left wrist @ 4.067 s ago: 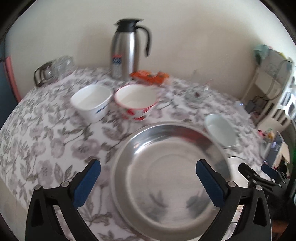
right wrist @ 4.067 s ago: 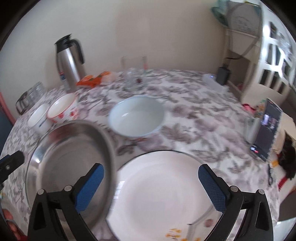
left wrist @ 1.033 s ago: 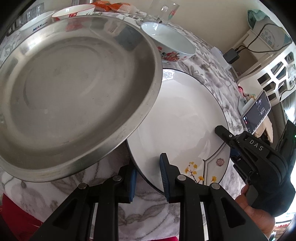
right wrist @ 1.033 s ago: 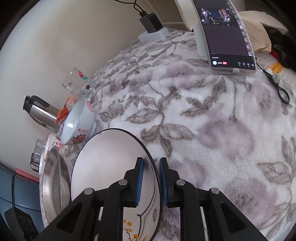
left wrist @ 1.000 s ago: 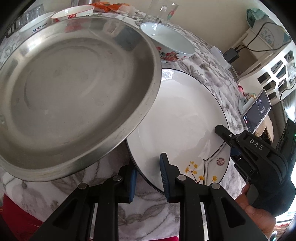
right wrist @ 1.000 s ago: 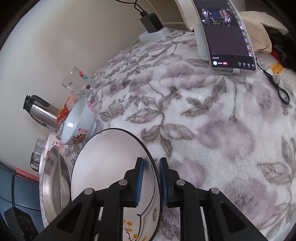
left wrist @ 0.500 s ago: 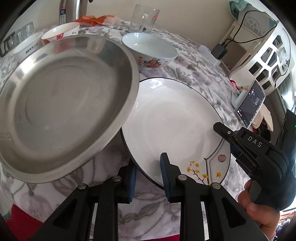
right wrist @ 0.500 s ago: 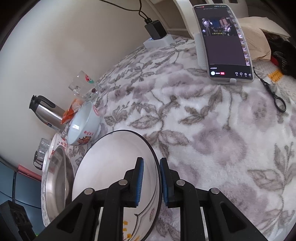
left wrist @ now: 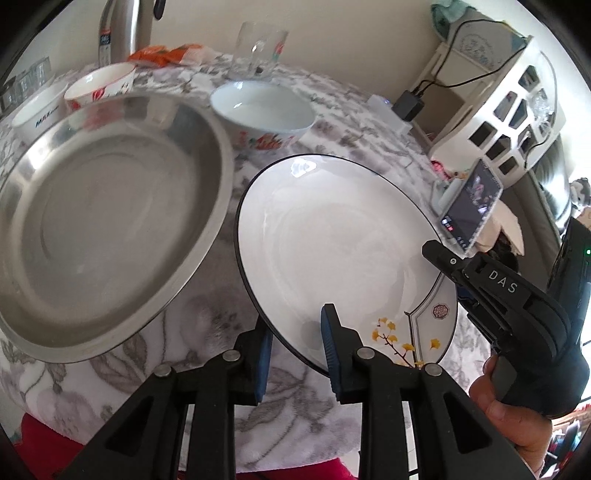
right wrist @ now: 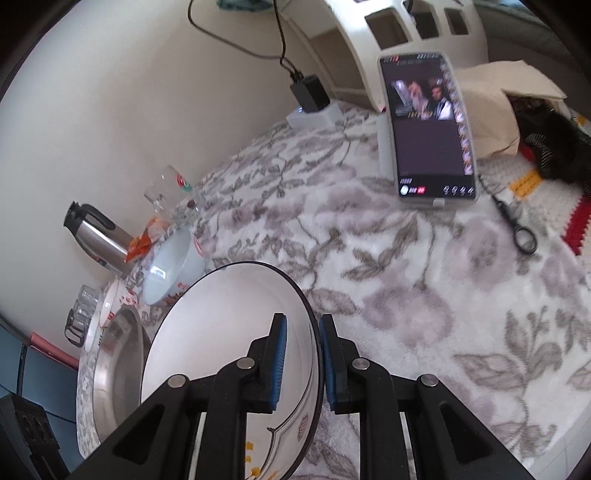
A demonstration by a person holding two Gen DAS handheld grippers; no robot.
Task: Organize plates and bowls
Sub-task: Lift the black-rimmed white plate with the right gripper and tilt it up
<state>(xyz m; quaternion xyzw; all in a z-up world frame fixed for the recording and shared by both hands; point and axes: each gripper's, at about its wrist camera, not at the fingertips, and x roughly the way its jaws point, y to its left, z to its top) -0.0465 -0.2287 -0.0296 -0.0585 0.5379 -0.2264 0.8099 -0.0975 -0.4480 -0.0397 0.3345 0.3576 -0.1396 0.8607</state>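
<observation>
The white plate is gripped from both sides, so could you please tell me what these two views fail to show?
- White plate: underside hidden in both views; whether it clears the tablecloth is unclear.
- Left gripper: lower pad hidden behind the plate rim.
- Steel thermos: top cut off by the left view's edge.
- Phone: screen blurred, text unreadable.

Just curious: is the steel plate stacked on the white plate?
No, the steel plate lies beside the white plate on the tablecloth, a gap showing between them.
</observation>
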